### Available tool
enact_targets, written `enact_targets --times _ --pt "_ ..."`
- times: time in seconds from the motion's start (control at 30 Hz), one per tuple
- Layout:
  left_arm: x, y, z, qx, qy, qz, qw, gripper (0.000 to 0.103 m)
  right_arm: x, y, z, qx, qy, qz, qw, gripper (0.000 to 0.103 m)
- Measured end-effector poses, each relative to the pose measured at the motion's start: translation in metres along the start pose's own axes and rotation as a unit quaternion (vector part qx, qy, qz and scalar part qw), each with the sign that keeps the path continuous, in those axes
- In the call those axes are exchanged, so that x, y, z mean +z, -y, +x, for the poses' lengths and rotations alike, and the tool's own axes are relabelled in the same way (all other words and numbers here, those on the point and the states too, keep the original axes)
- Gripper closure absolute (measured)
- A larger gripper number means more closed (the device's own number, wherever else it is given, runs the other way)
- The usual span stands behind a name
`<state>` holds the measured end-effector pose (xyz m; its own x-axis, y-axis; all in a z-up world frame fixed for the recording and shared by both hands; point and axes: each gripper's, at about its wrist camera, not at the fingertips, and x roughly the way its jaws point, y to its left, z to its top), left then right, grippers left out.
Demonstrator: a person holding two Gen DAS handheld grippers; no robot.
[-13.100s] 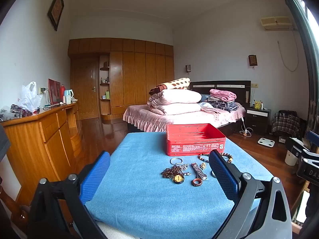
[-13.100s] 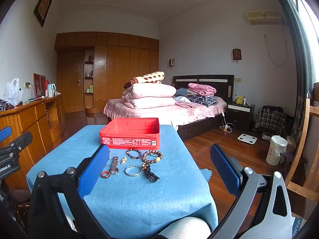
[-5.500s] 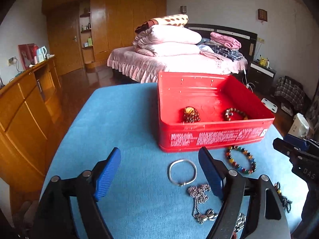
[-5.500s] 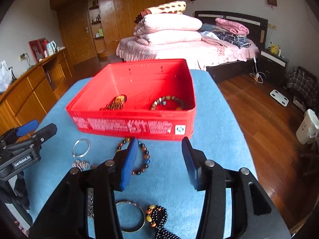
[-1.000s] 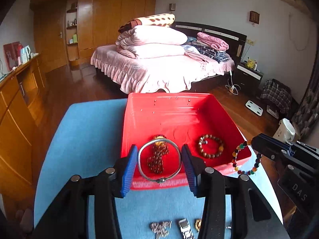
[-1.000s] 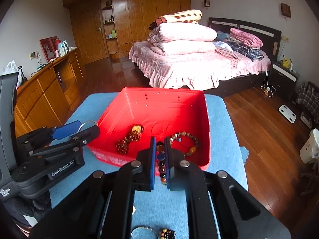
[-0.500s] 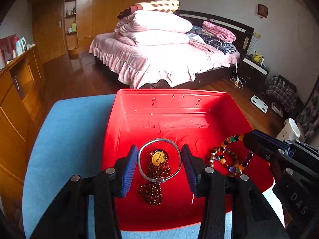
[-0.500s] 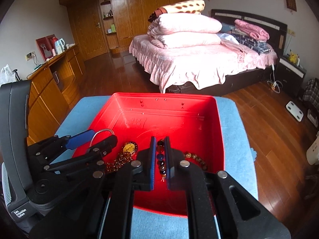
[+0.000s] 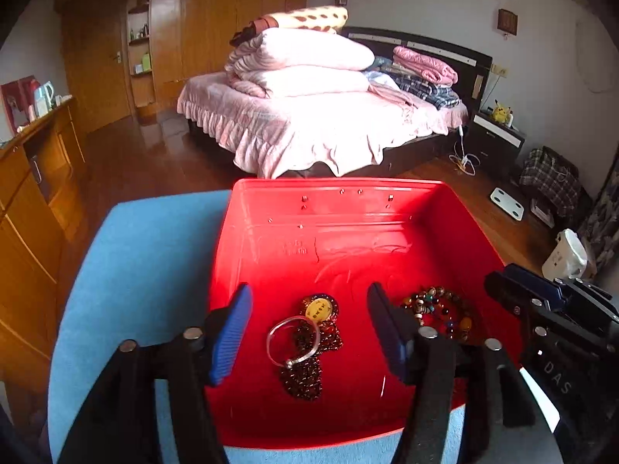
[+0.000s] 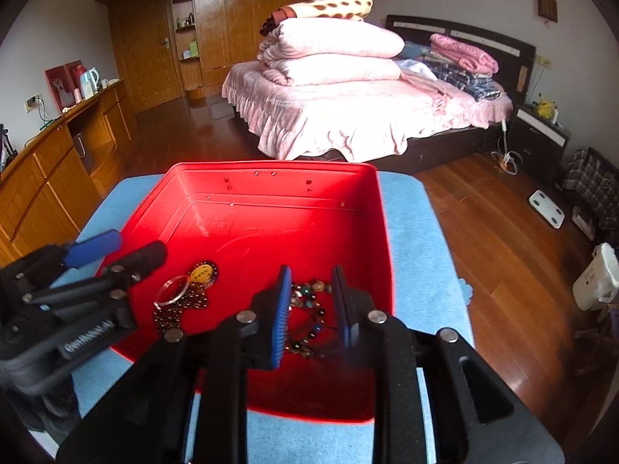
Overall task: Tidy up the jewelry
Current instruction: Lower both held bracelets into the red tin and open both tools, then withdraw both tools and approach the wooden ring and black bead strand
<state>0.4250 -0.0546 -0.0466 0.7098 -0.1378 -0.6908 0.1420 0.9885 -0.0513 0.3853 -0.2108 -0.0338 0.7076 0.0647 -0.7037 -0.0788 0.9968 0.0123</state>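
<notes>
A red box (image 9: pixel 340 208) (image 10: pixel 271 181) stands on the blue-covered table (image 9: pixel 147 247). Inside lie a dark bead necklace with a yellow pendant (image 9: pixel 320 309), a silver bangle (image 9: pixel 293 340) (image 10: pixel 172 289) on top of it, and bead bracelets (image 9: pixel 441 311) (image 10: pixel 309 309) to the right. My left gripper (image 9: pixel 309 328) is open above the bangle and empty. My right gripper (image 10: pixel 311 305) is open above the bracelets and empty. Each gripper shows at the edge of the other's view.
A wooden sideboard (image 10: pixel 58 154) runs along the left. A bed with pink bedding (image 9: pixel 329 116) stands behind the table. Wooden floor, a white bin (image 10: pixel 595 274) and a scale (image 10: pixel 547 203) lie to the right.
Both grippers have opened over the box. The silver bangle dropped from the left gripper onto the necklace, and the multicoloured bracelet dropped from the right gripper onto the other bracelet.
</notes>
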Motion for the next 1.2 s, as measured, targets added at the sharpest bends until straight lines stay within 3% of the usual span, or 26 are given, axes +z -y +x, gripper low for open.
enact_targets --times 0.1,0.27,0.43,0.57,1.2 --pt "-0.005 -0.004 -0.018 0.011 0.019 0.003 0.9997 0.025 -0.009 0.004 -0.013 0.000 0.013 0.005 1.000 0.076" --pt "-0.026 -0.016 -0.046 0.022 0.042 -0.006 0.9989 0.016 -0.033 0.005 -0.038 -0.003 0.038 0.005 0.999 0.059" --pt "-0.053 -0.026 -0.065 0.023 0.042 -0.011 0.9988 0.013 -0.064 0.002 -0.059 0.000 0.043 0.009 0.999 0.043" --pt "-0.076 -0.032 -0.076 0.028 0.036 -0.015 0.9989 0.012 -0.084 0.001 -0.071 -0.003 0.040 0.012 0.999 0.037" --pt "-0.159 -0.032 -0.113 0.040 0.007 -0.020 0.9990 0.012 -0.163 -0.006 -0.106 0.017 0.003 -0.011 1.000 0.038"
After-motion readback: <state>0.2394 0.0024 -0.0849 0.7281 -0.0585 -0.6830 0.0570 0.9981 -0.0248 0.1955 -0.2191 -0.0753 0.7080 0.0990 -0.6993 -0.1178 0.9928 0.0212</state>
